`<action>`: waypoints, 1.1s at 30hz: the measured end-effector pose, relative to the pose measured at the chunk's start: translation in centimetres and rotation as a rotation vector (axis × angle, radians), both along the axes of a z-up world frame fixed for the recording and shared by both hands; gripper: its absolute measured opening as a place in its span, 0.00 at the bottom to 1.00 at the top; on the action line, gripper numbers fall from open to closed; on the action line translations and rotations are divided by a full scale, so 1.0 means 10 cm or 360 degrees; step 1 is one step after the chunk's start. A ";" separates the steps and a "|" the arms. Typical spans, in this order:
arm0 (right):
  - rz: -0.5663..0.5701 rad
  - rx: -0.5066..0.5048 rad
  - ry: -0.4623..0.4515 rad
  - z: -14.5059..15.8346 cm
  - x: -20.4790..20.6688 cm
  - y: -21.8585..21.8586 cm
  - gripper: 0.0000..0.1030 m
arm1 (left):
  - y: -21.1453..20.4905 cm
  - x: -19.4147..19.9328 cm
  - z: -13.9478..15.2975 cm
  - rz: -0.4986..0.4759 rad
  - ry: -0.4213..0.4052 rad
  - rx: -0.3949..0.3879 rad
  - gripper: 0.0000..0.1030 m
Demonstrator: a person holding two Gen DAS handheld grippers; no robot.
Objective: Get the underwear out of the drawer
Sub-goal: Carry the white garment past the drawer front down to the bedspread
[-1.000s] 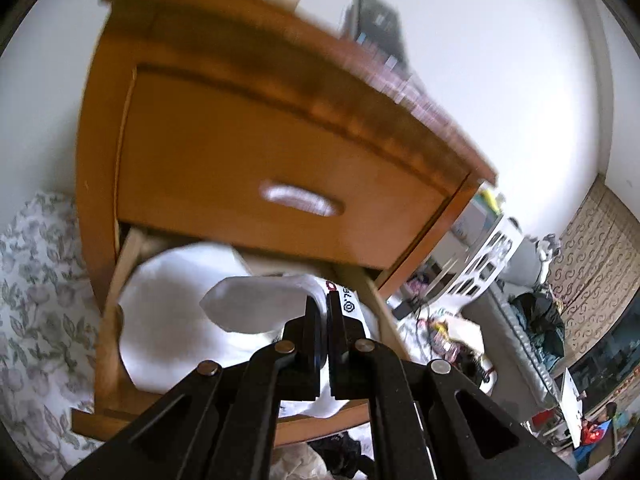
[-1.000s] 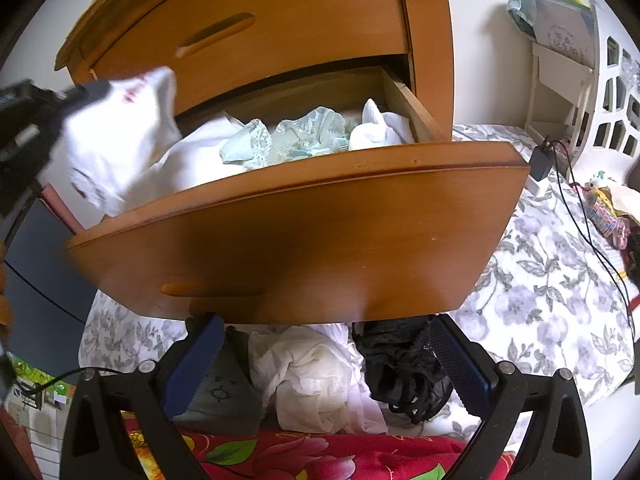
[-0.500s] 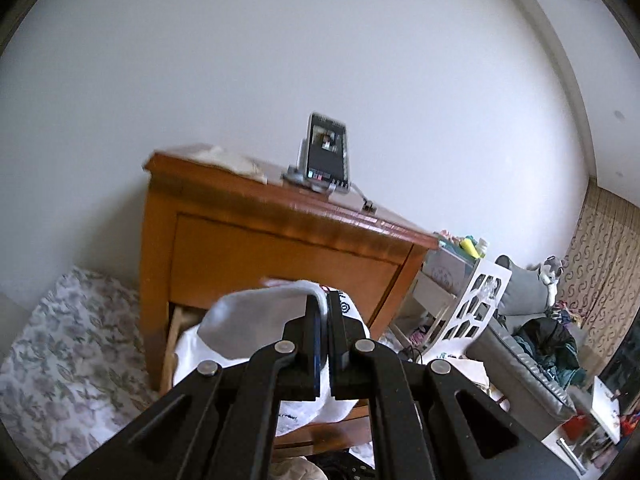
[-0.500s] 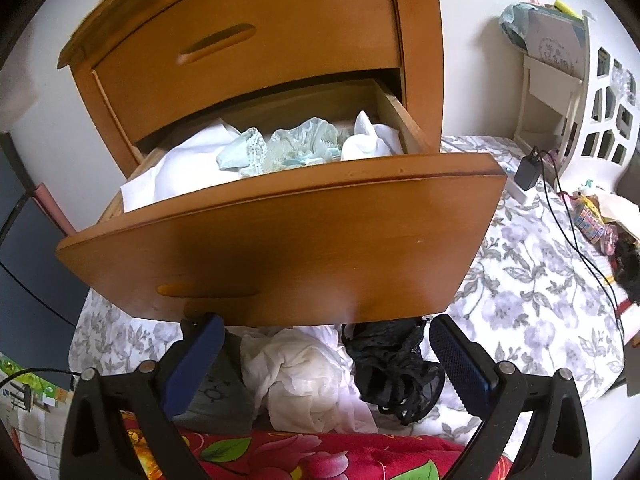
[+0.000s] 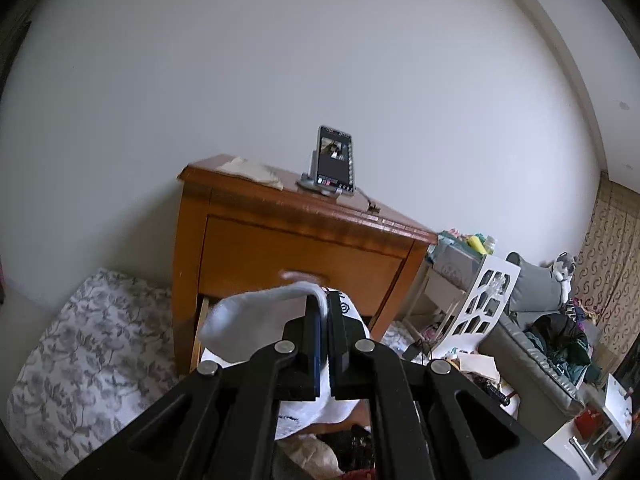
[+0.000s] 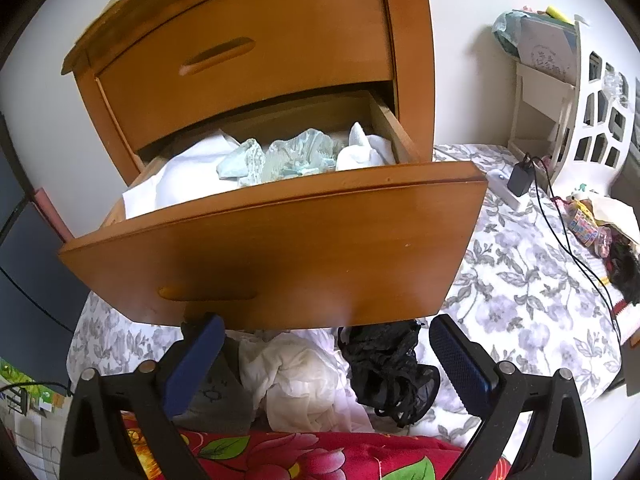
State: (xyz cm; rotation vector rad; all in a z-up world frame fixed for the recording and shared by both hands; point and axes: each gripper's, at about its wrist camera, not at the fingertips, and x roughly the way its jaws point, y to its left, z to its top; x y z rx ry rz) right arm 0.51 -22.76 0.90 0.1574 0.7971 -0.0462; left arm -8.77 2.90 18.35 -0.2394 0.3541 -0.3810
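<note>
Item: wooden nightstand (image 6: 260, 32), two drawers; upper shut, lower drawer (image 6: 280, 248) pulled fully out over a floral bedsheet (image 6: 520, 264). Contents, largest first: white folded cloth (image 6: 184, 176) at 9 o'clock, pale green lace underwear (image 6: 296, 156) at centre, small white piece (image 6: 364, 152) at 3 o'clock. Below the drawer front, on the sheet: cream garment (image 6: 296, 380), black lace underwear (image 6: 392, 368), grey item (image 6: 216, 400) at 7 o'clock. Left gripper (image 5: 325, 340): jaws pinched shut on white printed underwear (image 5: 248, 320), held high, clear of the drawer, nightstand behind at 12 o'clock with a phone on a stand (image 5: 334, 162) on top. Right gripper (image 6: 320, 364): jaws wide, nothing between them, low before the drawer front. Handling note, by judgement: carry the held piece across to the pile on the sheet, lower before releasing so the trailing fabric does not catch on the drawer edge.
</note>
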 end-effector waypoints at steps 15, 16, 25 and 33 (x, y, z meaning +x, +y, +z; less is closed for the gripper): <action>-0.0042 -0.0004 -0.0067 0.06 -0.07 -0.02 1.00 | -0.02 0.17 -0.66 -0.0045 0.0393 -0.0017 0.02; -0.0043 -0.0004 -0.0067 0.06 -0.07 -0.02 1.00 | -0.03 0.18 -0.69 -0.0047 0.0410 -0.0015 0.02; -0.0059 -0.0006 -0.0078 0.07 -0.08 -0.03 1.00 | -0.35 0.46 -1.16 -0.0157 0.0641 0.0079 0.02; -0.0064 0.0013 -0.0079 0.07 -0.08 -0.04 1.00 | -0.66 0.72 -1.78 -0.0251 0.0933 0.0141 0.02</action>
